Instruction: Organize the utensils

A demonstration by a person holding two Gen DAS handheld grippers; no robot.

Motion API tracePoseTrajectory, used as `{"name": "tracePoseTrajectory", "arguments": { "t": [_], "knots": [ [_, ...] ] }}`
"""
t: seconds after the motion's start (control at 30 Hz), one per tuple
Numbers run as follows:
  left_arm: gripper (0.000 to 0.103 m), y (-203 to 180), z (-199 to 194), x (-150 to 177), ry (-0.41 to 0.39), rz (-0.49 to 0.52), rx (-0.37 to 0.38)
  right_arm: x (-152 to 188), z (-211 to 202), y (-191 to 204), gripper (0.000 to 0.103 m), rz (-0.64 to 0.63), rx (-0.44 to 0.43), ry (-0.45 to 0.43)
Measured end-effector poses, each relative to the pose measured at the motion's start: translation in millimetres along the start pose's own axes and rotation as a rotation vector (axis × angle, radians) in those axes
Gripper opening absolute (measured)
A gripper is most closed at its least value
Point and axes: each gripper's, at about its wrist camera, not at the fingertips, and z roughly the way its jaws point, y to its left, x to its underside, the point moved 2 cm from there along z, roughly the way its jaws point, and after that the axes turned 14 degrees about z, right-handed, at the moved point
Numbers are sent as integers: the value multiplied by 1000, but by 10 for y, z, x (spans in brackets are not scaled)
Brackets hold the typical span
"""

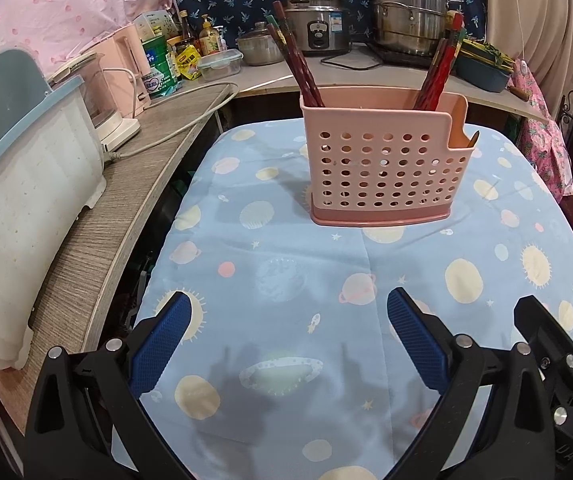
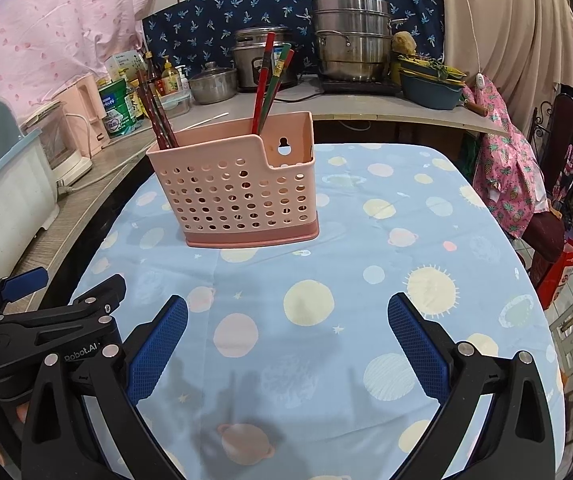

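Left gripper (image 1: 288,334): two blue-padded fingers (image 1: 162,340) spread wide, nothing between them, hovering over the near edge of the table. Right gripper (image 2: 286,336): same, two blue pads (image 2: 418,344) held well apart, empty. The two sit side by side; each wrist view catches the other gripper's black frame at its edge.

Table: one, covered by a light blue tablecloth (image 1: 286,248) printed with planets and suns. The cloth around the grippers is bare.

Utensil holder (image 1: 382,168): one, pink perforated plastic, upright on a darker pink base, standing at the far middle of the table, well apart from both grippers. Its right end has a lower-cut front wall, with a keyhole slot visible in the back wall in the right wrist view.

Chopsticks, two bunches, all upright and leaning:
- Left bunch (image 1: 296,64): dark red-brown, in the holder's left end, tilted left. Roughly three or four; exact count cannot be told.
- Right bunch (image 2: 272,80): red and green sticks, toward the right end, tilted right. At least three visible in the right wrist view.

Beyond the table, a counter: one rice cooker (image 1: 318,30), one stacked steel steamer pot (image 1: 406,12), one small lidded pot (image 1: 258,46). Left counter: one white dish rack (image 1: 26,200) with a blue lid.
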Motion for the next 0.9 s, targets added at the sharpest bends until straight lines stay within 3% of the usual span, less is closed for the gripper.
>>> {"name": "tracePoseTrajectory", "arguments": {
  "t": [0.9],
  "knots": [
    [94,72,75,-87,-5,-26,11,-81,88,48,97,-1,4,-6]
  ]
}}
